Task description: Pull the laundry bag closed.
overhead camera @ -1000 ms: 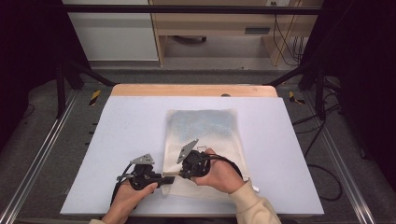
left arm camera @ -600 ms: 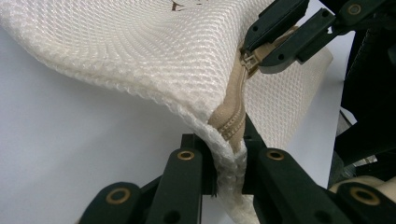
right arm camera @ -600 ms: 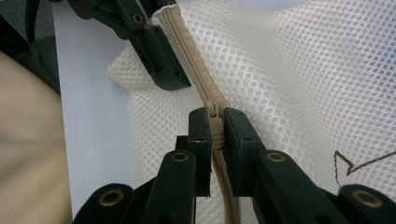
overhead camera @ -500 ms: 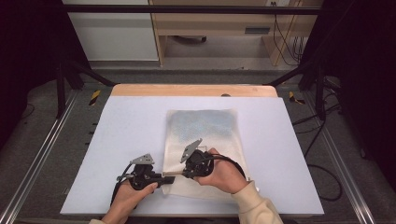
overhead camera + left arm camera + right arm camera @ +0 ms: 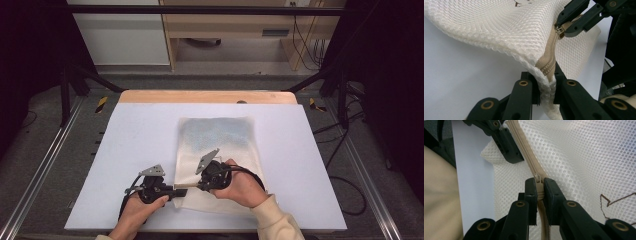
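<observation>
A cream mesh zip bag (image 5: 220, 150) lies on the white table top (image 5: 125, 140), with something bluish inside its far half. Its beige zipper (image 5: 550, 60) runs along the near left edge. My left gripper (image 5: 176, 190) is shut on the bag's near corner (image 5: 546, 82), at the zipper's end. A short way along the zipper my right gripper (image 5: 196, 186) is shut on the zipper pull (image 5: 539, 186). In the left gripper view the right gripper (image 5: 566, 27) pinches the pull just beyond the raised mesh. The left gripper (image 5: 506, 142) holds the corner at the top of the right gripper view.
A wooden strip (image 5: 207, 96) borders the table's far edge. Metal frame rails (image 5: 45, 165) run along both sides, and cables (image 5: 345, 185) lie on the grey floor at the right. A brown stitched mark (image 5: 614, 200) is on the mesh.
The right gripper has slid a little to the right along the zipper, away from the left gripper. The left gripper has stayed where it was.
</observation>
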Demonstrator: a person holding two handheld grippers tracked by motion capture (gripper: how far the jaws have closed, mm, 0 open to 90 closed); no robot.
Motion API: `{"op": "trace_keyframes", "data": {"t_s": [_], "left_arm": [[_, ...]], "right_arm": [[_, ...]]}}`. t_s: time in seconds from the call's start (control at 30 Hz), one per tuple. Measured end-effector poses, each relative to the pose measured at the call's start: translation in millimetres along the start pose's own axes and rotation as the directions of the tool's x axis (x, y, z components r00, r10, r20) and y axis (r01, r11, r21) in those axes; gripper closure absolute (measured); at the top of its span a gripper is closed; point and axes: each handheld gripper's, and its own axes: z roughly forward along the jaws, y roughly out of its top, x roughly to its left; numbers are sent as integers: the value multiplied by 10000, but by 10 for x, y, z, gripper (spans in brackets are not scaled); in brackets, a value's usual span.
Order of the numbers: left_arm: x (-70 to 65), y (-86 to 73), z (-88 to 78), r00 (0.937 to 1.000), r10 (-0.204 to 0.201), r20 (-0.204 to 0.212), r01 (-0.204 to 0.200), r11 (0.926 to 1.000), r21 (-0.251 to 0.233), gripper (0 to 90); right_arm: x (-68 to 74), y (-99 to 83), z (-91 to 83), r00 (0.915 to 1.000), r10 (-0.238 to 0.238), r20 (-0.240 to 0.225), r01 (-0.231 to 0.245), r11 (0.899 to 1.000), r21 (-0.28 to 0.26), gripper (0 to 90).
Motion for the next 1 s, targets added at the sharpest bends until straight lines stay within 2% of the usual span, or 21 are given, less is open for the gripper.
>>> {"op": "trace_keyframes", "data": {"t_s": [1.0], "left_arm": [[-20, -7, 33, 10000, 95, 23, -95, 10000, 18, 828]], "right_arm": [[-32, -113, -74, 9998, 188, 76, -188, 9998, 1, 819]]}}
